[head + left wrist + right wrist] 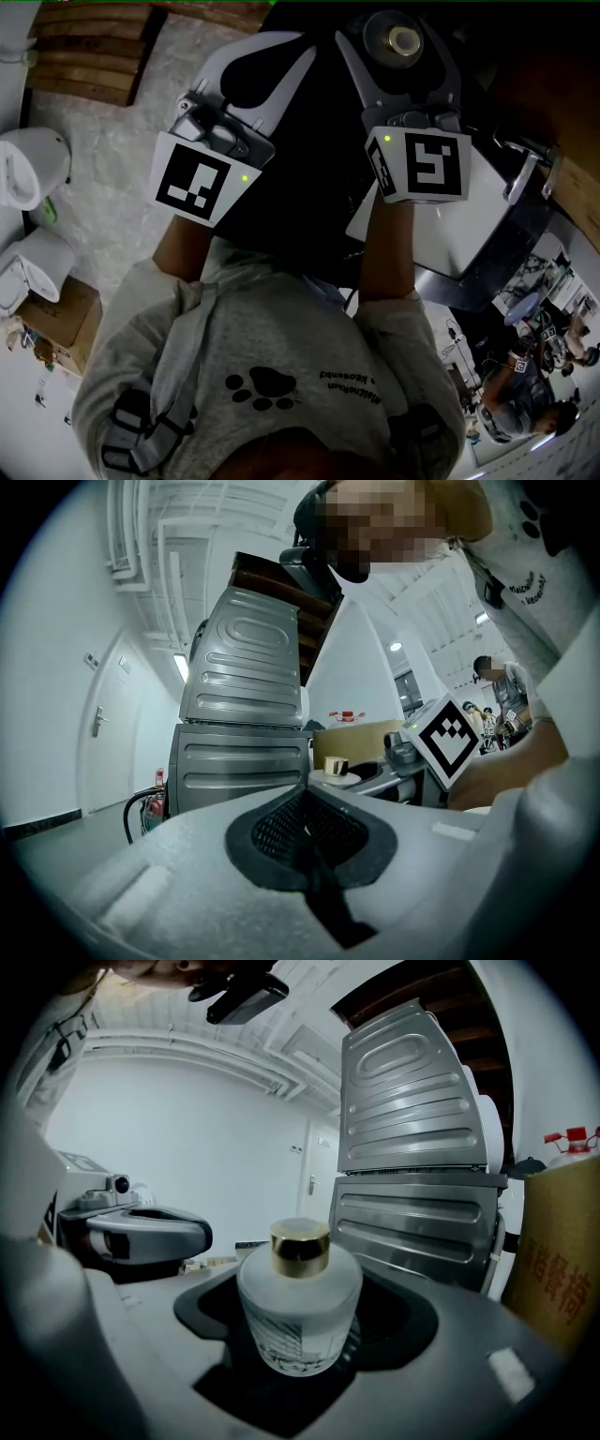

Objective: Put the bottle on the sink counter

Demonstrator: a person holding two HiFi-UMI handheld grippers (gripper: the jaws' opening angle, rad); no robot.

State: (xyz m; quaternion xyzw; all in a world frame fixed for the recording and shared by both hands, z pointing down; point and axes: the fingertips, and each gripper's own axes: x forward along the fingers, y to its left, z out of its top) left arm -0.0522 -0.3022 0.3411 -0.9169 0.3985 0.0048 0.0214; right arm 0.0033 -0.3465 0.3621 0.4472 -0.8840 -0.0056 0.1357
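The right gripper's (397, 47) fingers (359, 80) stand wide, pressed on either side of the frosted bottle (300, 1297) with its gold cap, which is held upright off any surface. The left gripper (309, 832) has its fingers closed together on nothing. The pick-up looks done. What remains is setting the bottle down by the sink (464, 230) and tap (521, 176), then letting go.

I wear a light grey, short-sleeved T-shirt (187, 356) with a black paw print (262, 387) and a line of black lettering on the chest. Dark straps (150, 427) cross it. My left gripper (272, 45) and right gripper (398, 47) have pale grey shells. Behind each one's jaws sits a cube (199, 178) of black-and-white square markers with a small green light (245, 177).
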